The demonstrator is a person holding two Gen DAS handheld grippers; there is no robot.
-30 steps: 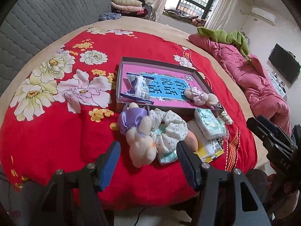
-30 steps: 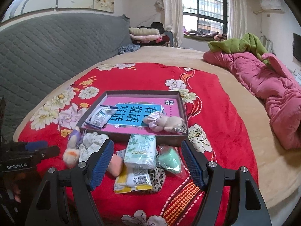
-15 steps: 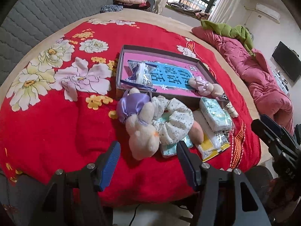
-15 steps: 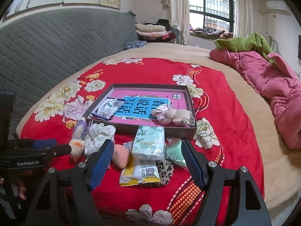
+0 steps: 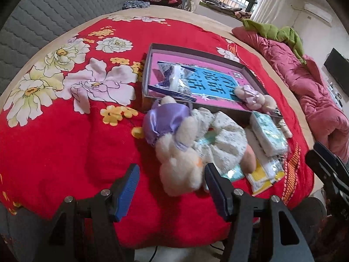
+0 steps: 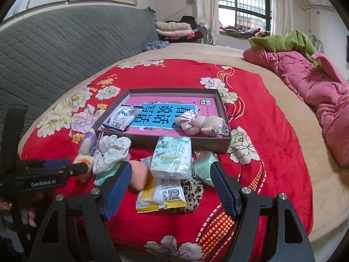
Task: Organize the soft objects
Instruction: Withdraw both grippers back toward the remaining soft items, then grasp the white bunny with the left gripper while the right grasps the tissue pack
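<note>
My left gripper (image 5: pixel 170 179) and right gripper (image 6: pixel 170 175) both gape empty over the blanket's near edge (image 6: pixel 250 196), one plush bunny (image 5: pixel 174 150) before me, one more (image 6: pixel 201 124) lying in the single box (image 6: pixel 223 145).

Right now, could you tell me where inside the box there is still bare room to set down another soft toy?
The box is bare along its far strip, behind the snack packet and the pink-bowed plush. Its near-left and near-right corners are taken. Outside, the box's near wall is crowded: tissue pack, scrunchie.
</note>
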